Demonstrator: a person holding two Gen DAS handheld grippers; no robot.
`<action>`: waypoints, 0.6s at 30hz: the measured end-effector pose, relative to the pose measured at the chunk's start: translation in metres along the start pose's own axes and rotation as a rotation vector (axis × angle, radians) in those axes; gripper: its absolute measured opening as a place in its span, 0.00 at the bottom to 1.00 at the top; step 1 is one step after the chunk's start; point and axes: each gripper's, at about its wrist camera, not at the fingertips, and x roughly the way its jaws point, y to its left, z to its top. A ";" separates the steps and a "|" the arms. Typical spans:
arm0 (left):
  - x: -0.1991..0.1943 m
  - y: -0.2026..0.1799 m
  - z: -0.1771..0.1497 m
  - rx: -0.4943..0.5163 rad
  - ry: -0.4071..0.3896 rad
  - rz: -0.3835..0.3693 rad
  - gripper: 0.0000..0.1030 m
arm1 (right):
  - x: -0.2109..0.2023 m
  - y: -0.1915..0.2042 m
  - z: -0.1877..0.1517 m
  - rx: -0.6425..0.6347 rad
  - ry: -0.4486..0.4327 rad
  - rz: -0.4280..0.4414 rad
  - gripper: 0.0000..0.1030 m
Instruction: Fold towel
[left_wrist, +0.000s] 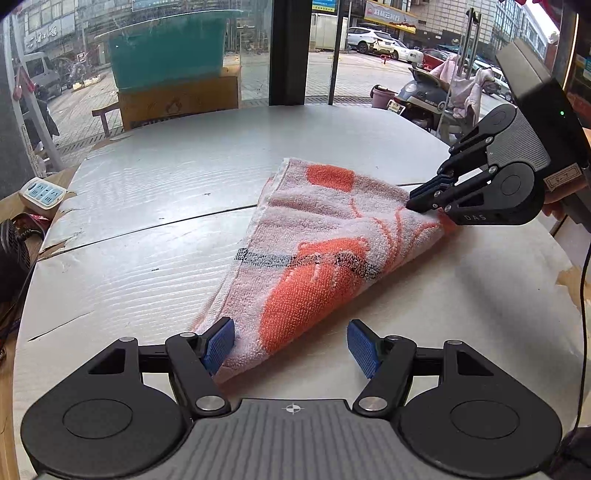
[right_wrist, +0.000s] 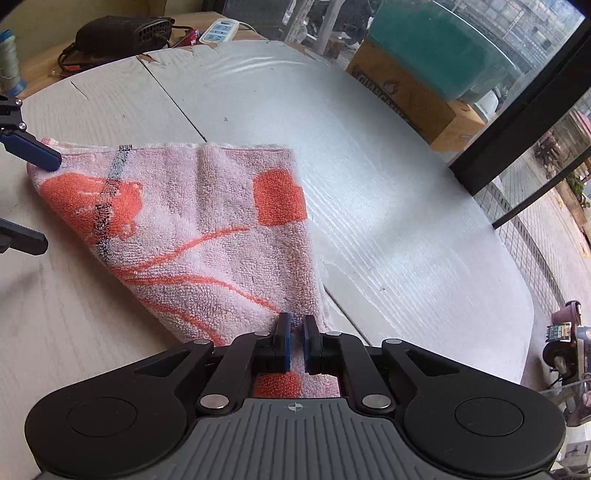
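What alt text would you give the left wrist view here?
A pink and orange towel, folded over, lies on a pale table; the left gripper in the foreground stands open around its near corner. The right gripper is shut on the towel's far right corner. Beyond the table, a window shows a street.

Your inventory, counted across both views:

- Towel (left_wrist: 314, 254): one, pink with orange pattern, folded, on the desk.
- Desk (left_wrist: 166, 177): one, pale round top.
- Tongs: two, your left tongs (left_wrist: 291, 345) and your right tongs (right_wrist: 296, 341).
- Power strip (left_wrist: 42, 192): one, white with blue sockets.
- Cardboard box (left_wrist: 177, 99): one, outside the glass.
- Green tub (left_wrist: 166, 51): one, on top of that box.
- Thread spool (right_wrist: 9, 62): one.
- Black fan heater (right_wrist: 122, 33): one.
- Scooter (left_wrist: 421, 99): one that you can see clearly.
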 end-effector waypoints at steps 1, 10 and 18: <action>0.000 -0.002 -0.001 -0.004 0.000 -0.002 0.67 | -0.005 0.001 -0.010 0.032 -0.007 -0.006 0.07; -0.006 -0.021 -0.002 -0.097 0.008 0.069 0.69 | -0.039 0.024 -0.067 0.390 -0.189 -0.122 0.07; -0.037 -0.043 -0.008 -0.199 -0.043 0.113 0.79 | -0.084 0.060 -0.080 0.540 -0.301 -0.116 1.00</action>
